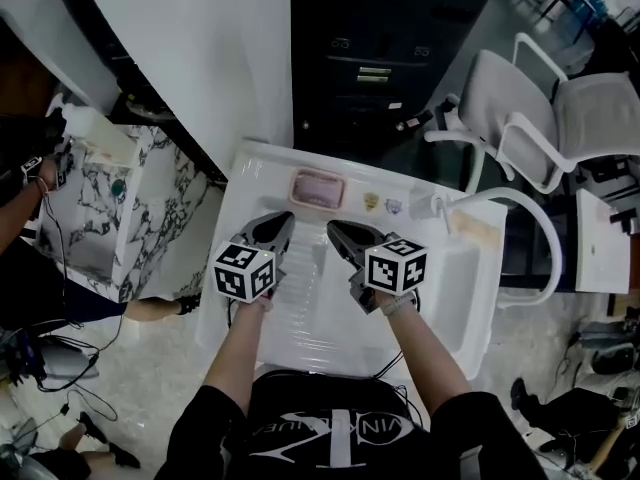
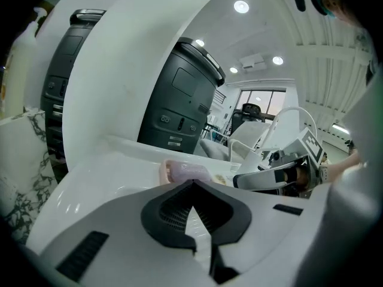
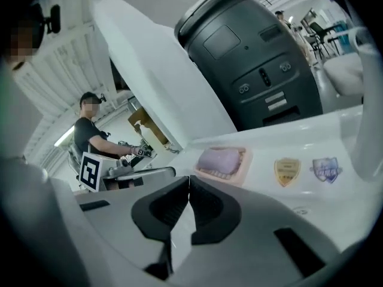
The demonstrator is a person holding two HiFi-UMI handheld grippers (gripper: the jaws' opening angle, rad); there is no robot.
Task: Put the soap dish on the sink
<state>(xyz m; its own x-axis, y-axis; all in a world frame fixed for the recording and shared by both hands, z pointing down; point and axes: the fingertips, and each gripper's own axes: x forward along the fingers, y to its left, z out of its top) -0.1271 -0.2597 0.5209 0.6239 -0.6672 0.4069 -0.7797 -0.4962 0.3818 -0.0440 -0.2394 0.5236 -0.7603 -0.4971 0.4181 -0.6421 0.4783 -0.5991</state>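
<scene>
Looking steeply down in a bright room onto a white sink (image 1: 245,183), standing between a marble-patterned counter (image 1: 120,218) on the left and white office chairs (image 1: 560,118) on the right, with a dark machine (image 1: 380,58) rising just beyond the far rim. Finding the pink soap dish (image 1: 317,188) already lying flat on the sink's far ledge, left of centre, and carrying a pale lilac bar (image 3: 220,159). Noting two small shield-shaped stickers (image 1: 371,202) lying just right of the dish on the same ledge, and a white curved faucet (image 1: 440,208) standing further right.

Hovering the left gripper (image 1: 285,220) and the right gripper (image 1: 335,228) side by side over the basin, near the dish but apart from it, both pointing towards the far ledge and tilting gently downward. Holding the left gripper's jaws pressed together at the tips, with nothing between them. Holding the right gripper's jaws closed tip to tip as well, likewise empty.

Catching the dish just beyond the closed tips in the left gripper view, and beyond the tips, slightly to the right, in the right gripper view. Glimpsing another person (image 3: 90,130) in a dark shirt standing far off on the left in the right gripper view.
</scene>
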